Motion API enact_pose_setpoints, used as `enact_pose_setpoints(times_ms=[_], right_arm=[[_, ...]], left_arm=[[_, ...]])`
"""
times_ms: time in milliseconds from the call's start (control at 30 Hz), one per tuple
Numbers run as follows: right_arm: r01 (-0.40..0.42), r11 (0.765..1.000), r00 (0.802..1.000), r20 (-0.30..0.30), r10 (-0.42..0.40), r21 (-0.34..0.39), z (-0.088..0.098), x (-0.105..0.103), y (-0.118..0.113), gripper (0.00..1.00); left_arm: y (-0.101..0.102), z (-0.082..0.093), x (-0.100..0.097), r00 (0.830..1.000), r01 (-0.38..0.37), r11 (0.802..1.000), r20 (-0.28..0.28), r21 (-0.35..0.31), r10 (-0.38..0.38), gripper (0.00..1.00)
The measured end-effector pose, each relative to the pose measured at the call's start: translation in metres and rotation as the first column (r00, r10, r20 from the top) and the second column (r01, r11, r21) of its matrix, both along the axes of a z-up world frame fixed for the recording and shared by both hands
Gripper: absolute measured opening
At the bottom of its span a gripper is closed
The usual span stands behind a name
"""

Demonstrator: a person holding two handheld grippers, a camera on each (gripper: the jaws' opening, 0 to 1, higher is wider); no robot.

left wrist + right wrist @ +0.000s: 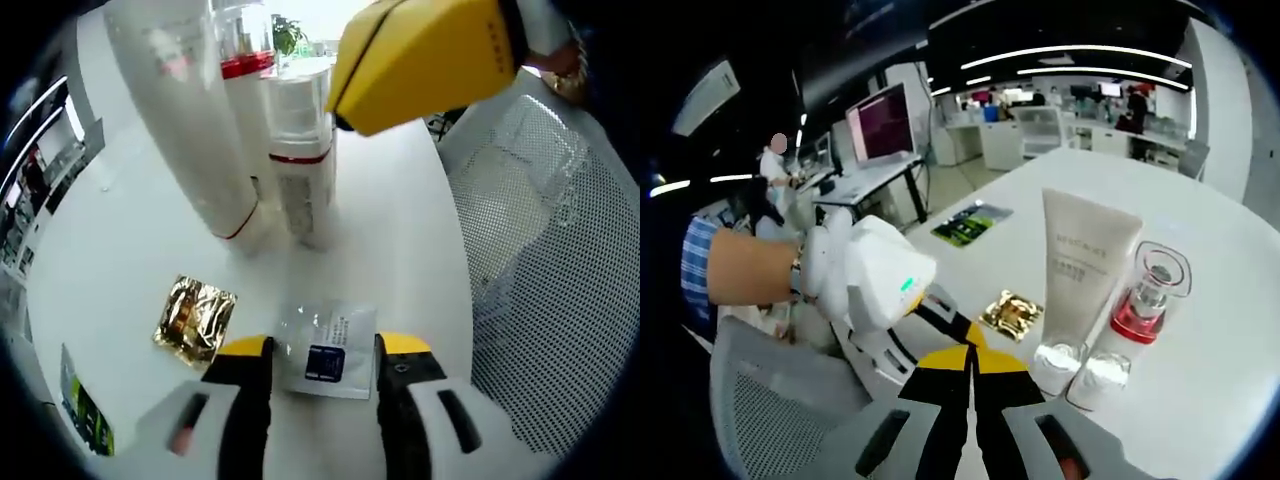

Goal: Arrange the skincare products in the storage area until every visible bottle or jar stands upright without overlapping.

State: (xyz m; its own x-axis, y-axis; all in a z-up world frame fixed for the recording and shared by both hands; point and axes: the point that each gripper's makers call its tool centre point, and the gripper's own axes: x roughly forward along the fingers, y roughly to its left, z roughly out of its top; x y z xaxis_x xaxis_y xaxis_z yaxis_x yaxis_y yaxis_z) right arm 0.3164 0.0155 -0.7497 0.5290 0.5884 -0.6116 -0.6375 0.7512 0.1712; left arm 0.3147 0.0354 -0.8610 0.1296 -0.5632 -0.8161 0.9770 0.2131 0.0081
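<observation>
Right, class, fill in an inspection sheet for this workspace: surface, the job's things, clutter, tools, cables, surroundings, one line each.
Surface: white table, bare between items.
Job's things: white tube standing cap-down; red-collared clear bottle and white bottle upright beside it, close together.
Clutter: gold foil sachet, white sample sachet and green card lying flat.
Tools: left tool open, jaws either side of the white sample sachet; right tool shut, holding nothing.
Cables: nothing seen.
Surroundings: mesh chair beside the table; open office with a monitor and desks behind.
</observation>
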Motion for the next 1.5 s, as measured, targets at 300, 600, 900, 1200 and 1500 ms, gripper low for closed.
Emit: enact_pose_setpoints(times_ms=[300,600,900,1200,1500], right_arm=[[0.002,1.0,1.0,0.0,-0.002,0.001,0.0,0.0,-0.001,0.0],[0.003,1.0,1.0,-0.003,-0.003,0.001,0.0,0.0,-0.001,0.0],[0.002,1.0,1.0,-0.008,-0.002,0.001,-0.001,0.0,-0.001,0.0],[-0.005,1.0,1.0,-0.01,0.005,0.0,-0.001,-0.001,0.0,0.0],[-0.007,1.0,1.0,-0.01,0.007,-0.001,-0.001,-0.001,0.0,0.0]], left_arm=[[0.004,-0.001,0.001,1.0,0.006,1.0,-0.007,0.0,-0.006,0.37],[0.009,-0.001,0.003,1.0,-0.003,1.0,-0.014,-0.002,0.002,0.37],[0.013,-0.002,0.005,1.0,0.005,1.0,-0.016,-0.002,-0.005,0.36],[0.014,-0.002,0.004,0.999,-0.008,1.0,-0.031,0.004,0.008,0.36],[0.012,0.007,0.01,0.998,-0.06,0.998,-0.026,-0.019,0.059,0.46]])
